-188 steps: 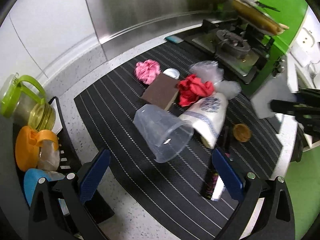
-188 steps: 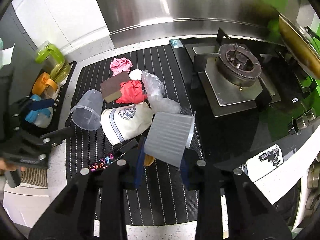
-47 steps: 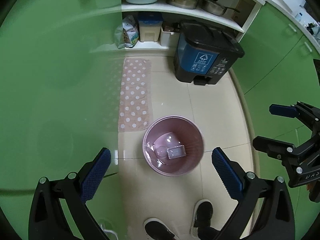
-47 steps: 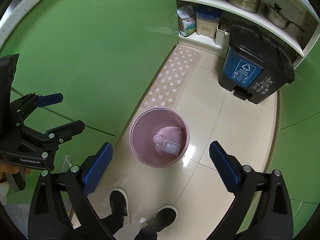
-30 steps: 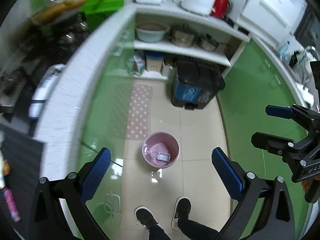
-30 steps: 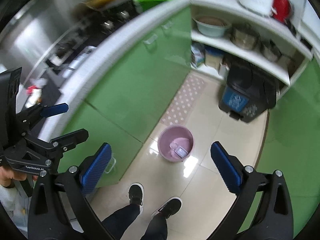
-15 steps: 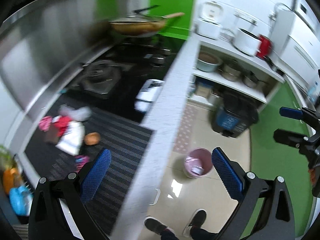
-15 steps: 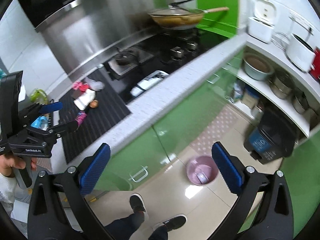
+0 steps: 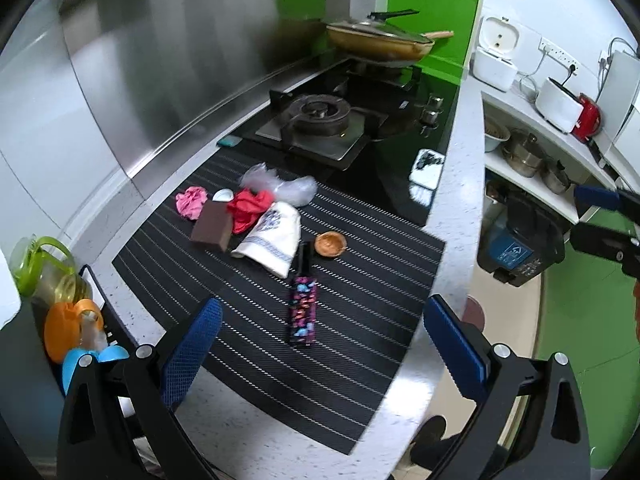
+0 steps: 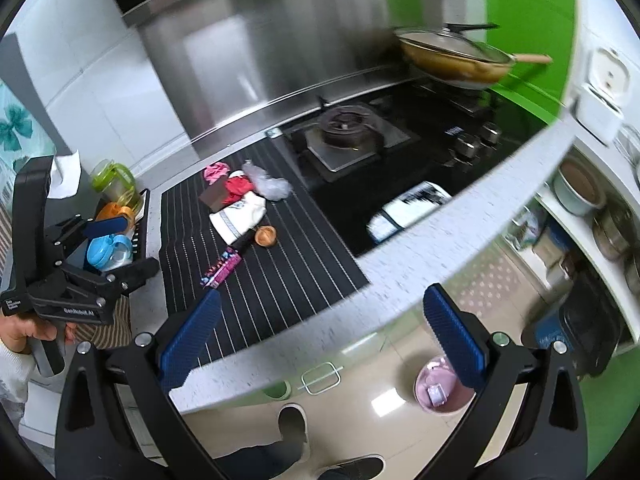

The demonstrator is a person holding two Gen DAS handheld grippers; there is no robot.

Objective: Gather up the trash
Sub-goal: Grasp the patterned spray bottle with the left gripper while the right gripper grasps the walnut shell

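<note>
Trash lies on the black striped mat (image 9: 360, 280): a pink crumple (image 9: 191, 201), a brown box (image 9: 212, 227), a red crumple (image 9: 250, 207), a clear plastic bag (image 9: 280, 186), a white patterned bag (image 9: 274, 240), an orange lid (image 9: 330, 244) and a dark patterned wrapper (image 9: 303, 308). My left gripper (image 9: 324, 344) hangs open and empty above the mat's near edge. My right gripper (image 10: 320, 336) is open and empty out past the counter edge. On the floor stands the pink bin (image 10: 438, 388), with pieces inside.
A gas stove (image 9: 320, 116) and a lidded pan (image 9: 380, 42) sit beyond the mat. A rack of bottles (image 9: 52, 280) stands at the left. A black pedal bin (image 9: 516, 248) is by the shelves. A person's shoes (image 10: 296, 428) are below the white counter edge (image 10: 400, 276).
Both views swung up from the pink floor bin to the countertop. The clear cup and the grey container seen on the mat earlier are gone from it.
</note>
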